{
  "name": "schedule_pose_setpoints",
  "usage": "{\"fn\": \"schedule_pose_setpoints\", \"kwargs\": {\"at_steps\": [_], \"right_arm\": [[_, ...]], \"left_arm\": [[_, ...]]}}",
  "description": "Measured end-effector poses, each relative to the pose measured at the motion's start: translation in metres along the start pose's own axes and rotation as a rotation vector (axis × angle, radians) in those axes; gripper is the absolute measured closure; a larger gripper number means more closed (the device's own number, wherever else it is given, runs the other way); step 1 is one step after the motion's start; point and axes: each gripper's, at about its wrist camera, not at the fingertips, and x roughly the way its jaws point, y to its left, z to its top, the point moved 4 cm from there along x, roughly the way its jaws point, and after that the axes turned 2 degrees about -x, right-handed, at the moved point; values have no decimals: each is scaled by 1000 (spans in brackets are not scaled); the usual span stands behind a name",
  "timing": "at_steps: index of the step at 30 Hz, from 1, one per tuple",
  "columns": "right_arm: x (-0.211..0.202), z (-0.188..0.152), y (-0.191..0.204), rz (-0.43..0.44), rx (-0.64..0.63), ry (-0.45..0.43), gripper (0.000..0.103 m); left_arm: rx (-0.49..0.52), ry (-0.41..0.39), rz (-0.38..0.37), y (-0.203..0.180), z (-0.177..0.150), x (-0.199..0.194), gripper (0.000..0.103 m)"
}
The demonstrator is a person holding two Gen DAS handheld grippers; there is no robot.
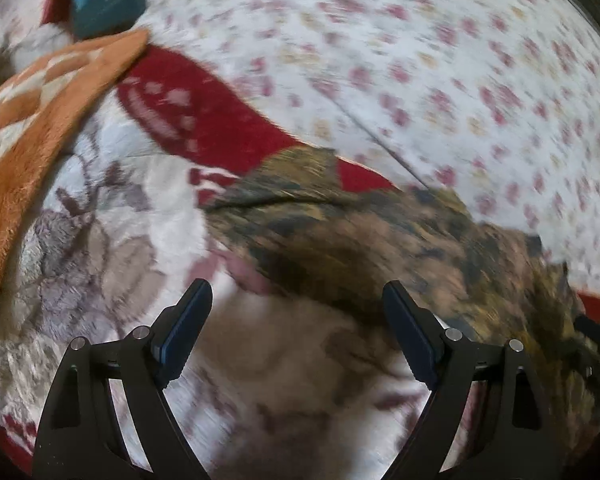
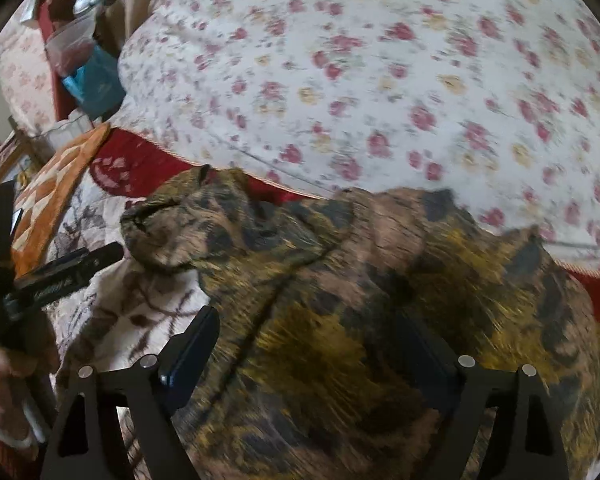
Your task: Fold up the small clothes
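A small garment (image 2: 340,300) in a mottled brown, mustard and black print lies rumpled on a bed, on a plush blanket (image 1: 100,240) with red and white patterns, with a flowered quilt (image 2: 380,80) rising just beyond it on the far side. It looks like the start of a fold: both tools are coming in over the cloth and nothing is held yet.

The left gripper (image 1: 298,322) has its fingers spread wide, with only blanket and the near left edge of the garment showing between them. The right gripper (image 2: 320,356) sits over the middle of the garment; its left finger is plain, its right one is lost against the dark print, but the gap reads as wide and no cloth is pinched.

Next, I judge, each gripper needs to find an edge or corner of the garment, close on it and draw it flat before folding.

Both views are smeared, so seams and the garment's true shape are hard to read. An orange checked cloth (image 1: 40,120) lies far left. Its near right portion runs out of the picture.
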Motion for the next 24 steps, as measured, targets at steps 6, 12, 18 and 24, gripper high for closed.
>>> {"fn": "schedule_pose_setpoints", "kwargs": {"at_steps": [6, 12, 18, 24], "right_arm": [[12, 0, 15, 50, -7, 26, 15], [17, -14, 7, 79, 24, 76, 15], [21, -18, -5, 86, 61, 96, 15], [4, -13, -22, 54, 75, 53, 15]], "left_arm": [[58, -31, 15, 10, 37, 23, 16], [323, 18, 149, -7, 52, 74, 17], [347, 103, 117, -3, 57, 113, 64], [156, 90, -116, 1, 83, 75, 96]]}}
